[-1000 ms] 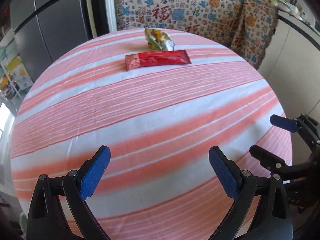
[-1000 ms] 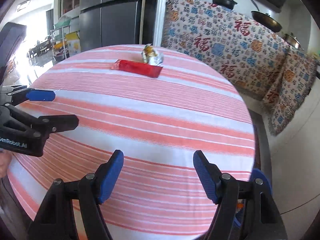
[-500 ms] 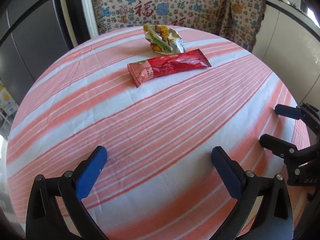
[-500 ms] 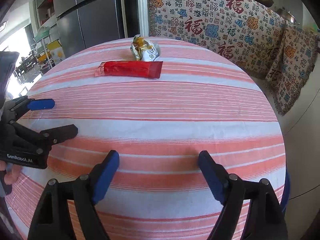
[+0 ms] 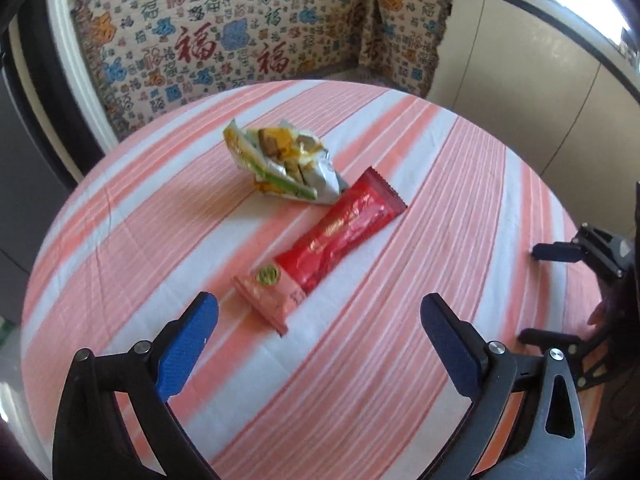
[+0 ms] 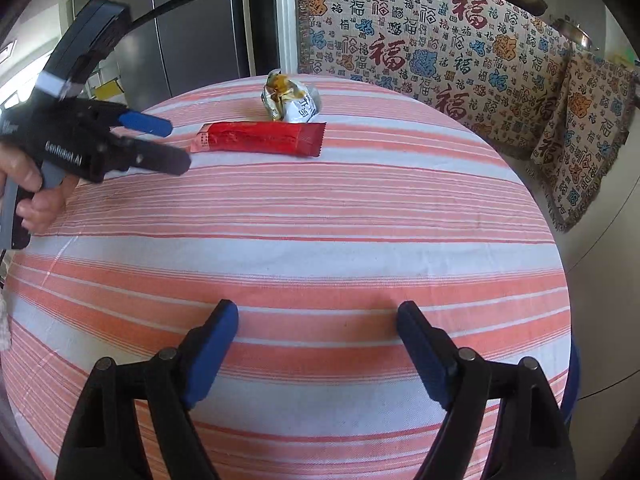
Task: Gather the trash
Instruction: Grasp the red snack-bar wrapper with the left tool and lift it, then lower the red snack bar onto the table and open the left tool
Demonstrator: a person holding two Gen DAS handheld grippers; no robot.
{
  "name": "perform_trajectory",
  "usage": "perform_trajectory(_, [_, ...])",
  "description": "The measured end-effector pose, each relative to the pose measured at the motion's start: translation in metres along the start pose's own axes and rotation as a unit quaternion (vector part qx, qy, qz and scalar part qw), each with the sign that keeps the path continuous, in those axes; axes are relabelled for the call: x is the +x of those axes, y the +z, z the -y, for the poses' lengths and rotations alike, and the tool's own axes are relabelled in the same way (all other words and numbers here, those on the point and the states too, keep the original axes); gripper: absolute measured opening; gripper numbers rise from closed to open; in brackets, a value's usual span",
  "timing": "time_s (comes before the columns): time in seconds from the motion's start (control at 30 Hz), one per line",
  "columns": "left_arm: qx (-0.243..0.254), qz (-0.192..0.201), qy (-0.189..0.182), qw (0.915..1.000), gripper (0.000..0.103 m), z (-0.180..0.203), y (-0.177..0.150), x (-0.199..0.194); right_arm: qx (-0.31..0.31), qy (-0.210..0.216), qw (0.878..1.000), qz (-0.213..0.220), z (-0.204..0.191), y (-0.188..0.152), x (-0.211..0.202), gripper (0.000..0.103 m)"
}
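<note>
Plainly, a glossy red wrapper (image 5: 340,236), long and flat, lies mid-frame on the striped cloth of the round counter (image 5: 460,216), touching a crumpled foil packet (image 5: 284,164) above it. The left gripper (image 5: 320,332) tilts down, jaws wide and empty, just below the wrapper's near end. The right gripper (image 6: 316,336), lower frame, gapes empty too.
</note>
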State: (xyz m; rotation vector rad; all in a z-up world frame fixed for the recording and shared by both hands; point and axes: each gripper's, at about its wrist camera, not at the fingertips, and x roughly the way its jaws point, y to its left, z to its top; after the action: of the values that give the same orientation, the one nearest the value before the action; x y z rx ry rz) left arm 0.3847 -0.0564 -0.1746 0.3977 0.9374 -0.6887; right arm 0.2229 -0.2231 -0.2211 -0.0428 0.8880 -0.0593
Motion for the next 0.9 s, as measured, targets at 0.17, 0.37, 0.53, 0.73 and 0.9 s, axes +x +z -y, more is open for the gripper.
perform_trajectory(0.17, [0.084, -0.025, 0.021, 0.9959, 0.099, 0.024, 0.022, 0.028, 0.0, 0.001, 1.0, -0.001, 0.001, 0.001, 0.0, 0.084])
perform_trajectory(0.37, [0.086, -0.04, 0.028, 0.9951, 0.047, 0.032, 0.026, 0.04, 0.0, 0.001, 1.0, -0.001, 0.001, 0.001, -0.001, 0.084])
perform_trajectory(0.53, [-0.014, -0.023, 0.031, 0.9992, 0.03, 0.029, 0.003, 0.011, 0.0, 0.001, 1.0, -0.002, 0.0, 0.001, -0.001, 0.084])
perform_trajectory(0.73, [-0.241, -0.004, 0.031, 0.97, 0.029, 0.031, -0.061, -0.051, 0.0, 0.001, 1.0, -0.002, 0.0, 0.001, -0.002, 0.084])
perform_trajectory(0.9, [-0.331, 0.025, 0.05, 0.942, 0.033, 0.029, -0.096, -0.085, -0.001, 0.001, 1.0, -0.002, -0.001, 0.001, -0.002, 0.084])
